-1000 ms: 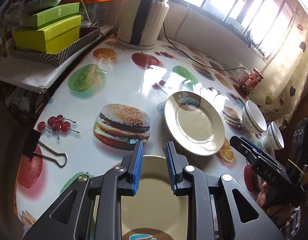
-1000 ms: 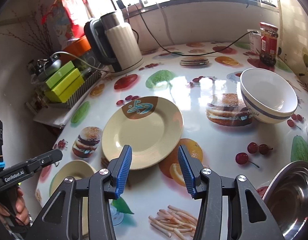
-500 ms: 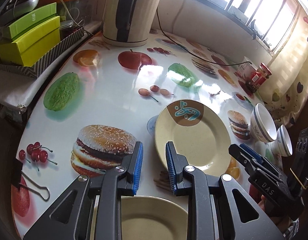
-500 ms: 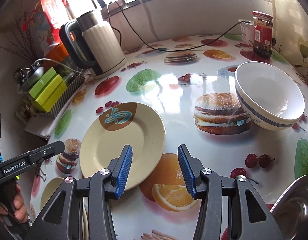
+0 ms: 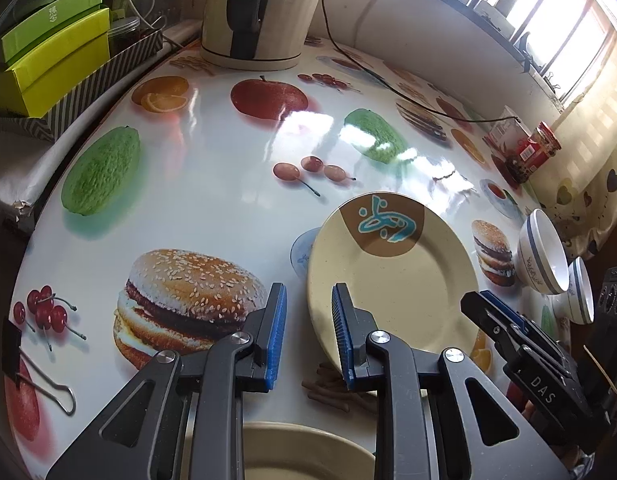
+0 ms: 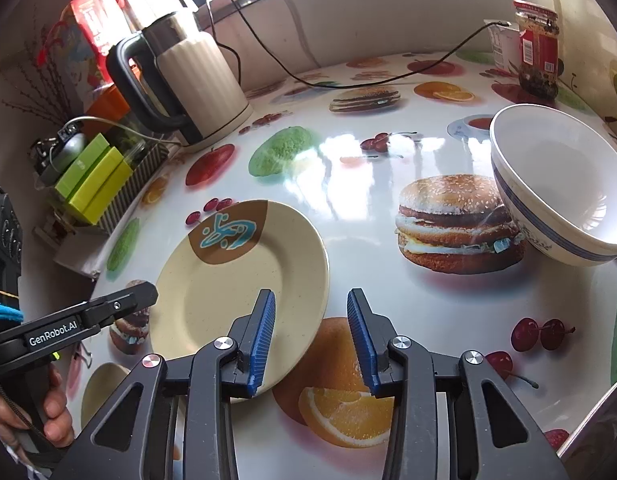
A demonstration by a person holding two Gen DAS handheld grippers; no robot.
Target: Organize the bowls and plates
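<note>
Nothing looks sorted yet; every dish lies apart on the round table (image 5: 228, 184) with its glossy fruit-and-burger print. Taking the round cream plate with the brown patch and teal squiggle (image 5: 392, 276) as the landmark: a second cream plate (image 5: 304, 452) lies just beside its near rim, low in the left wrist view. A large white bowl with blue bands (image 6: 556, 184) stands well apart on its right, and a smaller banded bowl (image 5: 580, 292) sits just past that one. The rim of a shiny steel bowl (image 6: 596, 424) shows at the table's edge, nearer the person than the large bowl.

The left tool (image 5: 308, 336) hovers at the landmark plate's left rim, jaws parted narrowly and empty. The right tool (image 6: 312, 336) straddles the plate's right rim; its jaws have just been closing, but the pads appear not yet to press on the plate.

I judge the first pick is only starting: stacking the plates and nesting the bowls all remain.
</note>
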